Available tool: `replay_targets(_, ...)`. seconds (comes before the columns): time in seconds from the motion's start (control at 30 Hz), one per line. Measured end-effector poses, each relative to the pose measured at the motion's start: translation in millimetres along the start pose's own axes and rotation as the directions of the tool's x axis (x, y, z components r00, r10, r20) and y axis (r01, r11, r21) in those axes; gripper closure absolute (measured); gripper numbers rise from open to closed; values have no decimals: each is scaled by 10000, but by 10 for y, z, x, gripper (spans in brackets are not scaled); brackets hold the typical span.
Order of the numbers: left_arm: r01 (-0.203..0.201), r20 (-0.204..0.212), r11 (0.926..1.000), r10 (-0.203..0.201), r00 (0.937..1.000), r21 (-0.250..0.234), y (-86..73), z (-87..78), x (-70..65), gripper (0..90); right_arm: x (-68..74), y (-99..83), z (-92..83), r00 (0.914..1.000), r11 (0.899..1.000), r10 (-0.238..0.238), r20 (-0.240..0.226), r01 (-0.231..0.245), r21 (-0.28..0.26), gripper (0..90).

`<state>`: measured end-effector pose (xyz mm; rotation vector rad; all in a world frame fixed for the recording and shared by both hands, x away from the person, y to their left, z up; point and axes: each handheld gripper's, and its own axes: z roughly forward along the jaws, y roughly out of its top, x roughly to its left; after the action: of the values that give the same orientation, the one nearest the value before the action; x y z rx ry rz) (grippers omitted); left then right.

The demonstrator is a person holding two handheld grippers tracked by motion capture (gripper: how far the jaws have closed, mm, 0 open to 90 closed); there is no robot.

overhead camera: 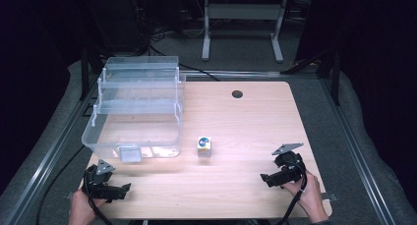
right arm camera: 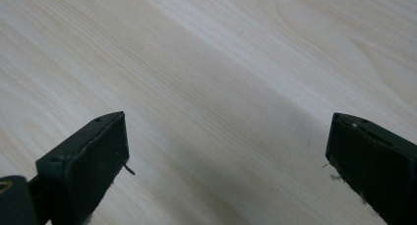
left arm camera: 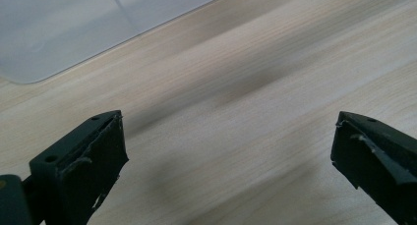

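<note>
While the jaws of the left gripper and right gripper stand wide apart and empty at the frame's lower corners, a small white printed cube sits centre on the light wooden table, beside a clear plastic tiered box upper left.

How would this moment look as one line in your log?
left gripper: open, empty | right gripper: open, empty | small cube: on table, untouched | clear bin: far-left
</note>
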<state>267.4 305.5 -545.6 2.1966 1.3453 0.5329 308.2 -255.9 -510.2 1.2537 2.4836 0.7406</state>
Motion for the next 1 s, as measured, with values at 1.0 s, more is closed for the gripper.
replay_targets(1.0, 31, 108, 10000, -32, 9999, 81, -12, 7, 0, 10, 461, 989, 434, 9744, 9854, -1661, -1518, 1696, 106, 0)
